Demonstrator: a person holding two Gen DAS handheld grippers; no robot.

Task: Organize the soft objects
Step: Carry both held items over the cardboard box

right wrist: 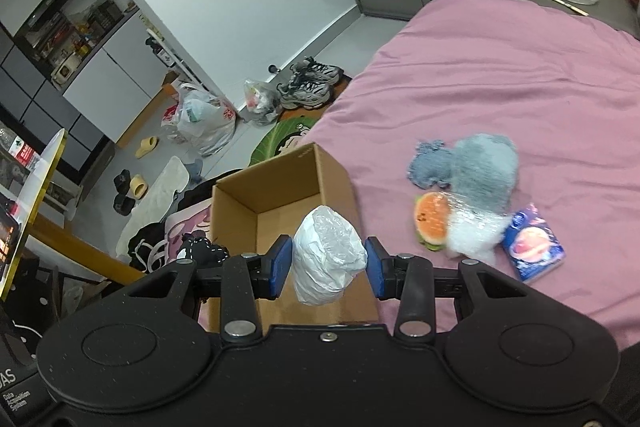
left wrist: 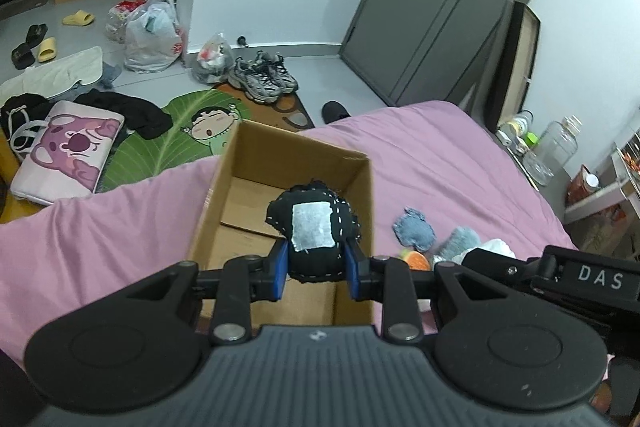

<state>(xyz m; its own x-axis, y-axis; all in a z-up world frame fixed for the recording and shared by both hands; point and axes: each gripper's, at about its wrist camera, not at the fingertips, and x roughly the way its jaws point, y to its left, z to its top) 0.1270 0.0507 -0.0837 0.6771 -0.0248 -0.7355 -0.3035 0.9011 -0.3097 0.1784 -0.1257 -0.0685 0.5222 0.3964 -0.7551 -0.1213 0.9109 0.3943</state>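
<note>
Over the cardboard box (left wrist: 280,195), your left tongs (left wrist: 316,263) are clenched on a black stitched pouch (left wrist: 314,231); your right tongs (right wrist: 329,263) grip a white plastic-wrapped bundle (right wrist: 328,259) above the same box. Both items appear light and compressible, so grasp them across the middle, where the blue pads (left wrist: 282,267) already bite. The plastic wrap is probably slippery, so expect some slip. The box sits on a pink bed (left wrist: 440,155), a yielding surface that may tip it. Remaining soft items, a grey plush (right wrist: 484,171) and a burger toy (right wrist: 432,223), lie on the bed beside the box. Floor clutter surrounds the bed.
</note>
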